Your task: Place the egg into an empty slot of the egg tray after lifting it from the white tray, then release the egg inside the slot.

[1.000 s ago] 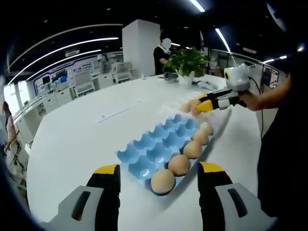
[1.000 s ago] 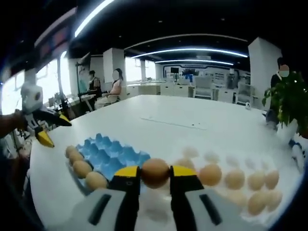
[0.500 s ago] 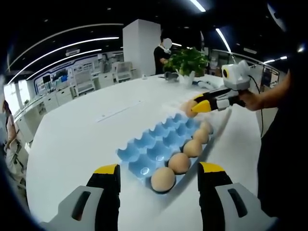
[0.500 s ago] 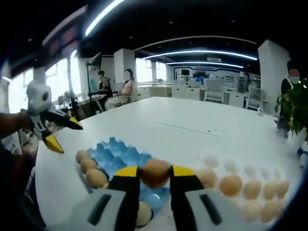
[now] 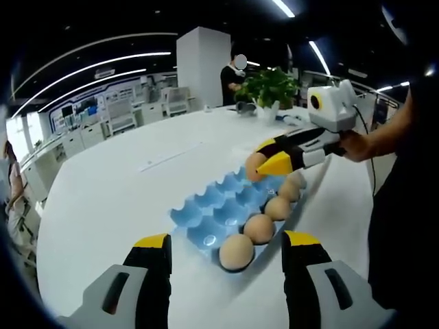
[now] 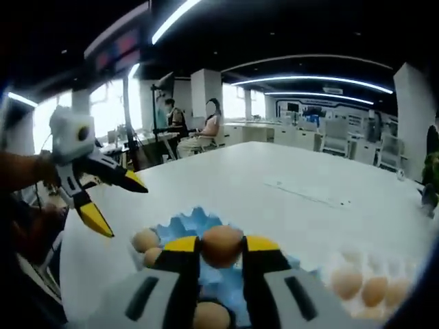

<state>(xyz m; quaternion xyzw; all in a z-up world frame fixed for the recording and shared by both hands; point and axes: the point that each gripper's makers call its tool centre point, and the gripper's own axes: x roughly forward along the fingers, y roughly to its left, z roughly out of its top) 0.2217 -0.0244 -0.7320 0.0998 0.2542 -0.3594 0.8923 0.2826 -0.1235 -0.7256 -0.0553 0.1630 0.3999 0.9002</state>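
You held the egg point(image 6: 221, 245) between the jaws of your right tool point(image 6: 221, 248), closed on it from both sides, above the blue egg tray point(image 5: 226, 209). In the left gripper view the same egg point(image 5: 255, 165) hung over the far end of the tray, just above the empty slots there.

To do this step well, I think you needed to bring the egg straight down over one empty slot, until its bottom rested in the cup. Only then should you have opened the jaws, and slowly, so that the egg did not roll or drop. You also had to stay away from the eggs already placed, because a jaw could push them.

Your left tool point(image 5: 226, 253) was open and empty, with its jaws wide apart, near the close end of the tray, and it touched nothing.

The tray stood on the white bench point(image 5: 110, 199). It had a row of four eggs point(image 5: 259, 228) along its right edge, seen from the left tool. The other slots looked empty. In the right gripper view, beyond the tray to the right, more eggs point(image 6: 360, 284) lay on the white tray point(image 6: 322, 264), but this part was blurred.
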